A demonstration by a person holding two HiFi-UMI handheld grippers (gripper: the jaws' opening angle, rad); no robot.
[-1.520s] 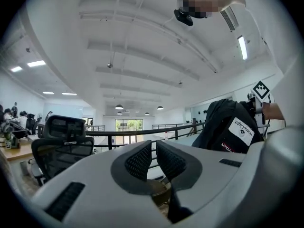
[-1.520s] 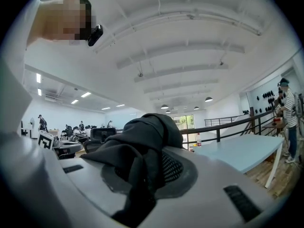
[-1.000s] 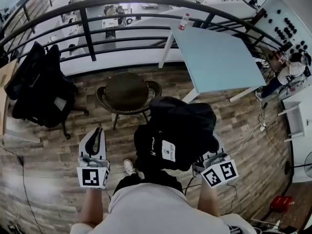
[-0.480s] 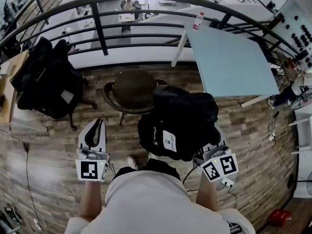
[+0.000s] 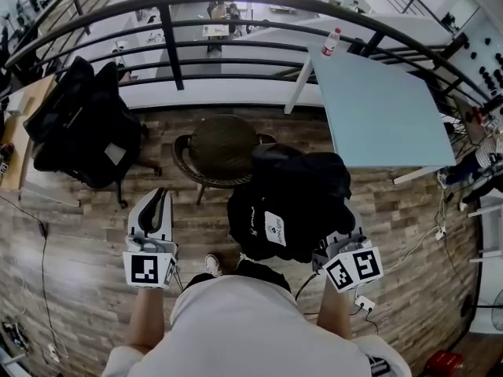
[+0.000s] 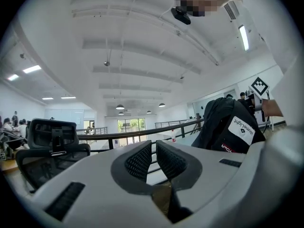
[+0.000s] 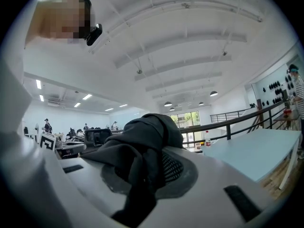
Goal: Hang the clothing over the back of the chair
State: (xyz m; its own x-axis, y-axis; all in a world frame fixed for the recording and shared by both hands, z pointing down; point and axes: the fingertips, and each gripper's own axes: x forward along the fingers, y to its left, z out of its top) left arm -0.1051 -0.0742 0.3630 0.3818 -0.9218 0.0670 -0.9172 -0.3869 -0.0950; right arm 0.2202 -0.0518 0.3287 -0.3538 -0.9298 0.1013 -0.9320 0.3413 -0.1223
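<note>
**The jacket is lifted, not yet on the chair**

The right gripper (image 7: 151, 163) has its fingers closed on a fold of the black jacket (image 5: 291, 203), which hangs in the air in front of the person. The left gripper (image 5: 159, 199) is empty, its fingers almost together. The round wicker chair (image 5: 212, 144) just beyond is bare, so I judge that draping the jacket over its back is left to do. The only container is a bottle (image 5: 331, 42) on the far worktop (image 5: 385, 108); what is in it is too small to tell.
</note>
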